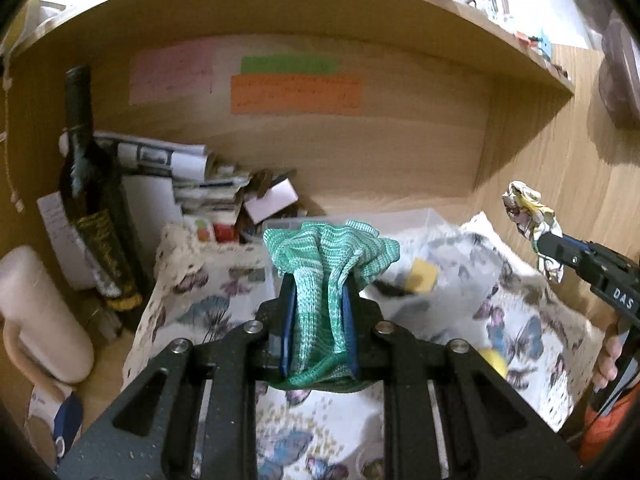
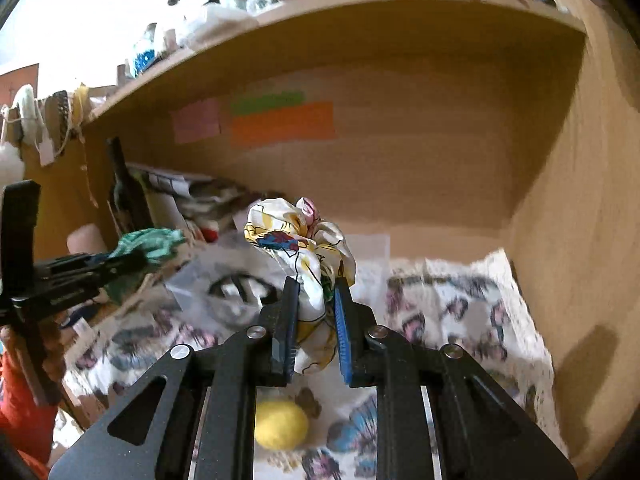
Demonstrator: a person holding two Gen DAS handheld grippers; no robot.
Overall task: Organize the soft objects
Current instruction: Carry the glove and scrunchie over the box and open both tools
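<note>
Green knit cloth, loose open weave with pale zigzag rows, sits bunched between the blue ribbed pads of the left gripper. Jaws clenched on it; folds pinched into vertical pleats, upper edge flaring out in a ruffle above the fingertips, lower hem hanging under the jaws. It is held in the air above the butterfly-print fabric.

Floral satin cloth, shiny, cream with yellow, red and blue print, is wadded into a lump and clamped in the right gripper. Jaws closed on it, bulk of the wad bulging above the fingertips, also clear of the surface. From the left wrist view the same wad shows at the right edge, crumpled and irregular.

Below the right gripper: yellow ball, fuzzy felt-like surface, round, resting on the butterfly-print fabric, which is matte, white, wrinkled, and covers the wooden desk.

Further back: clear plastic bin, thin translucent walls, with a yellow sponge block showing through; blurred.

Left side: cream plastic jug, smooth and rounded, with a handle; dark glass bottle, tall, upright, gold lettering on the label; a stack of papers and cartons beside it.

Back panel, wood grain: pink, green and orange paper notes, flat rectangles, text unreadable.
</note>
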